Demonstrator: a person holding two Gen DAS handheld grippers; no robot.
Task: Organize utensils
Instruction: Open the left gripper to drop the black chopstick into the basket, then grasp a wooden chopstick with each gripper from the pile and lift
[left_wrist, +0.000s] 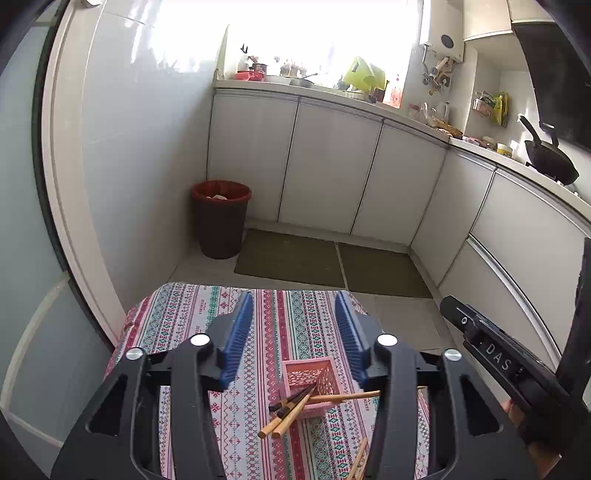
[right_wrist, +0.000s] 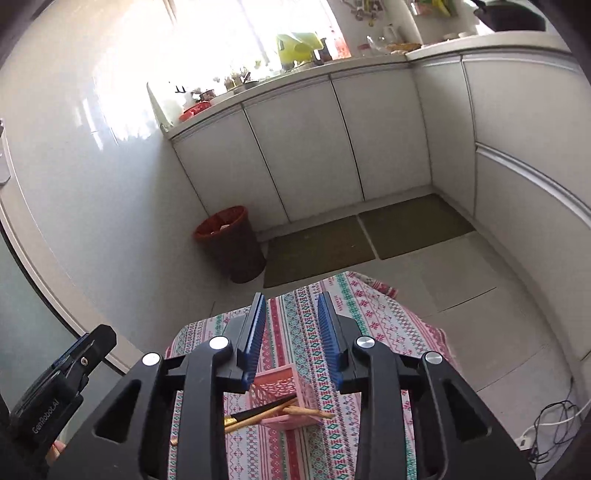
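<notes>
Fingers (left_wrist: 243, 332) of both hands spread and empty above the basket (left_wrist: 310, 376) at lower centre; next I'd pinch the stray chopsticks (left_wrist: 360, 459).

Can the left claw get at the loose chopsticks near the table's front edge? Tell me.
Probably yes. The left claw is open and empty, and the loose chopsticks lie bare on the tablecloth beside the pink basket; only the claw's own right finger partly hides them.

Daylight blown out at the window (left_wrist: 288, 33), glare on wall tiles (right_wrist: 110, 110), strong fisheye bending, dark corners
</notes>
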